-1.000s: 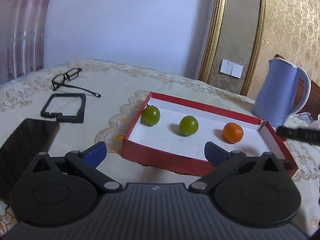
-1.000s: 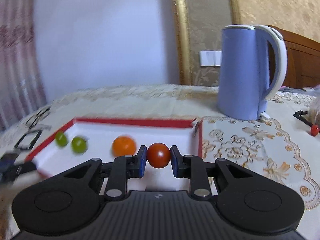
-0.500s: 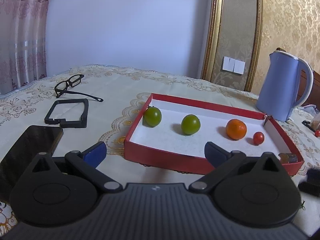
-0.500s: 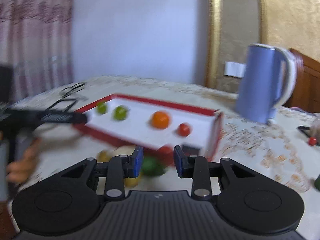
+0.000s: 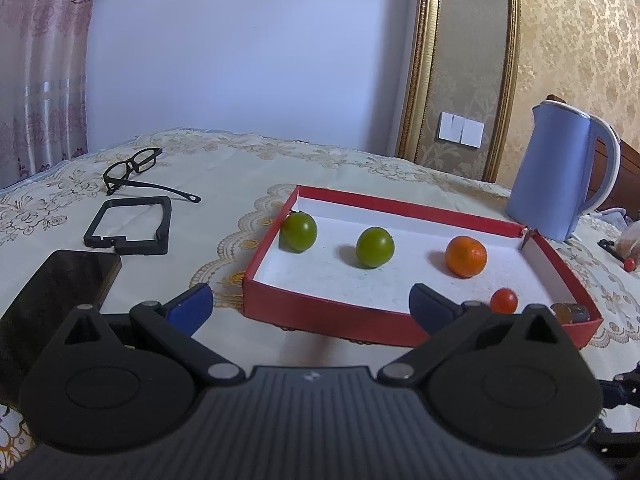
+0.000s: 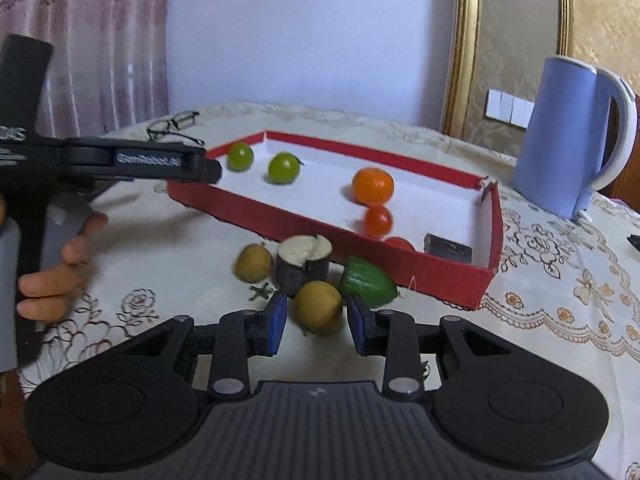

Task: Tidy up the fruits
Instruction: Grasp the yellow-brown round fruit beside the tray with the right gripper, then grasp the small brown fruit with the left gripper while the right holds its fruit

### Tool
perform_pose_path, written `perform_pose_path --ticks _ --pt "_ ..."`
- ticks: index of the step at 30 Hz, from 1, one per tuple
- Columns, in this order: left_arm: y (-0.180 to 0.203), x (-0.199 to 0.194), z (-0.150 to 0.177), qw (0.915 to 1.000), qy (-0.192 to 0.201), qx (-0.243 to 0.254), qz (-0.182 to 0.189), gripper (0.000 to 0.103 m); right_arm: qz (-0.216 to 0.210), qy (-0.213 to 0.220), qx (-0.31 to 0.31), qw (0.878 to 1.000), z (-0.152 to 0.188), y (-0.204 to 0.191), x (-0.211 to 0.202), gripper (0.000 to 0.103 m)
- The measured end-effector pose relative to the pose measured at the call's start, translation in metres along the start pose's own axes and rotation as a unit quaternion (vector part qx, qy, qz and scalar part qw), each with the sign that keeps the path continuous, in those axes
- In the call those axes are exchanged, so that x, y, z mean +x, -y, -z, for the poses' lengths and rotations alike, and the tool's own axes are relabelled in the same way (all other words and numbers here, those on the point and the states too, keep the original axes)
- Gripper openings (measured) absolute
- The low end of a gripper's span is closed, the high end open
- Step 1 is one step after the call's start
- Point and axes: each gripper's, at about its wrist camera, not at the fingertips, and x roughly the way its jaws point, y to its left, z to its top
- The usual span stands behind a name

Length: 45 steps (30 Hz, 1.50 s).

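A red tray [image 5: 320, 312] holds two green fruits [image 5: 299, 231] [image 5: 375, 247], an orange mandarin [image 5: 466, 256] and a red cherry tomato [image 5: 503, 300]. My left gripper [image 5: 308, 302] stands wide open before the tray's front wall, with nothing between its fingers. On the cloth in front of the tray [image 6: 304, 224] lie a yellow-brown fruit [image 6: 253, 262], a dark cut stump [image 6: 304, 264] and a green piece [image 6: 366, 282]. My right gripper [image 6: 317, 322] is narrowly open around a second yellow-brown fruit [image 6: 318, 306]; its pads do not press on it.
A blue kettle [image 5: 560, 176] stands behind the tray's right corner. Glasses [image 5: 132, 168], a black frame [image 5: 128, 224] and a dark phone [image 5: 60, 288] lie at the left. A small dark block [image 6: 448, 246] sits in the tray. A person's hand [image 6: 60, 264] holds the left gripper.
The right gripper let go of the red tomato, which now lies in the tray. It drew back and sank to the loose fruit before the tray. The left gripper stayed put.
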Motion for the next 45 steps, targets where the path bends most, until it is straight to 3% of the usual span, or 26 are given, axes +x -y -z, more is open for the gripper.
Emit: perform_pose_path --ticks 7,13,16,22,25,30,35,38,40,45 --pt "0.008 0.002 0.001 0.9996 -0.006 0.024 0.012 0.103 0.003 -0.002 -0.009 1.0 0.0 -0.001 0.001 0.027" --pt "0.024 -0.014 0.01 0.9932 0.007 0.112 0.03 0.103 -0.005 0.021 0.006 1.0 0.011 0.005 -0.022 0.027" --pt "0.036 -0.026 0.02 0.9813 0.031 0.184 0.049 0.103 -0.016 0.031 0.032 0.999 0.019 0.014 -0.032 0.027" --pt "0.055 -0.035 0.031 0.9472 0.043 0.286 0.138 0.103 -0.023 0.039 0.056 0.997 0.027 0.021 -0.038 0.027" --pt "0.06 -0.027 0.032 0.9391 0.021 0.3 0.167 0.087 -0.025 0.04 0.061 0.997 0.029 0.023 -0.037 0.027" --pt "0.053 -0.005 0.025 0.9396 -0.043 0.267 0.209 0.069 -0.027 0.04 0.067 0.997 0.033 0.025 -0.036 0.027" --pt "0.045 0.002 0.022 0.9391 -0.066 0.241 0.236 0.064 -0.028 0.04 0.069 0.996 0.034 0.025 -0.036 0.027" --pt "0.048 0.006 0.022 0.9335 -0.08 0.243 0.252 0.05 -0.03 0.04 0.071 0.996 0.034 0.025 -0.035 0.027" --pt "0.05 0.008 0.021 0.9301 -0.088 0.24 0.264 0.034 -0.03 0.04 0.073 0.996 0.034 0.026 -0.035 0.027" --pt "0.053 0.007 0.02 0.9268 -0.098 0.233 0.278 0.024 -0.031 0.04 0.074 0.996 0.035 0.026 -0.035 0.027"
